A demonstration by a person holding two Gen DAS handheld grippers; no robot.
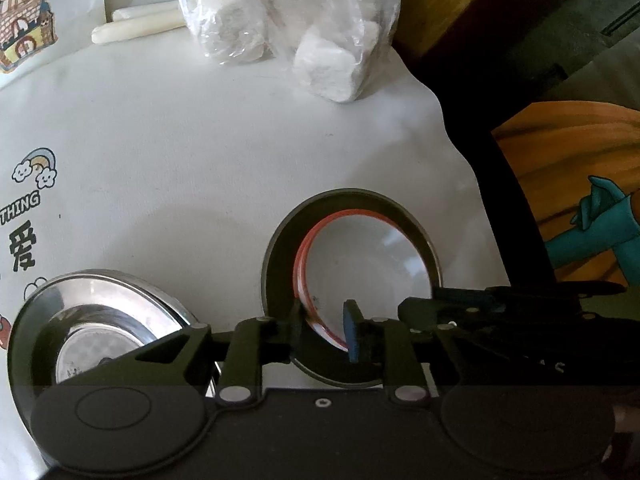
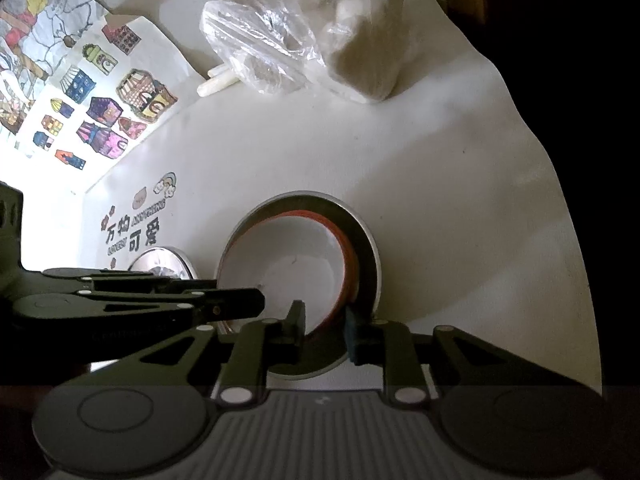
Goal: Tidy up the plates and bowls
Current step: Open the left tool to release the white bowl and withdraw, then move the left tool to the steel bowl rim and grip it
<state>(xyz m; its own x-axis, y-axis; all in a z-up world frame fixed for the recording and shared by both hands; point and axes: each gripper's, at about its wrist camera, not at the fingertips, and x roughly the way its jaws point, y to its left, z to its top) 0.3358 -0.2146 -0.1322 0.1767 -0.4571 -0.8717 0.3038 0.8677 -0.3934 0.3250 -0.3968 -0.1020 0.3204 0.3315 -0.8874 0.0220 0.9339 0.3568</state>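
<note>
The white tablecloth (image 1: 200, 140) carries printed "THING" above the character 爱, and 万物可爱 in the right wrist view

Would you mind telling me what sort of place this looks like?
Probably a home dining table: a cartoon-printed tablecloth, nested bowls beside a steel plate, and a plastic bag of white blocks.

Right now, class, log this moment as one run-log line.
stage: stacking | orange-rimmed bowl: nested in grey bowl | left gripper, right gripper: astride its rim, grip unclear | steel plate: apart

Left gripper (image 1: 326, 326), right gripper (image 2: 326, 330): black linkage, silver rivets, blue pad.
</note>
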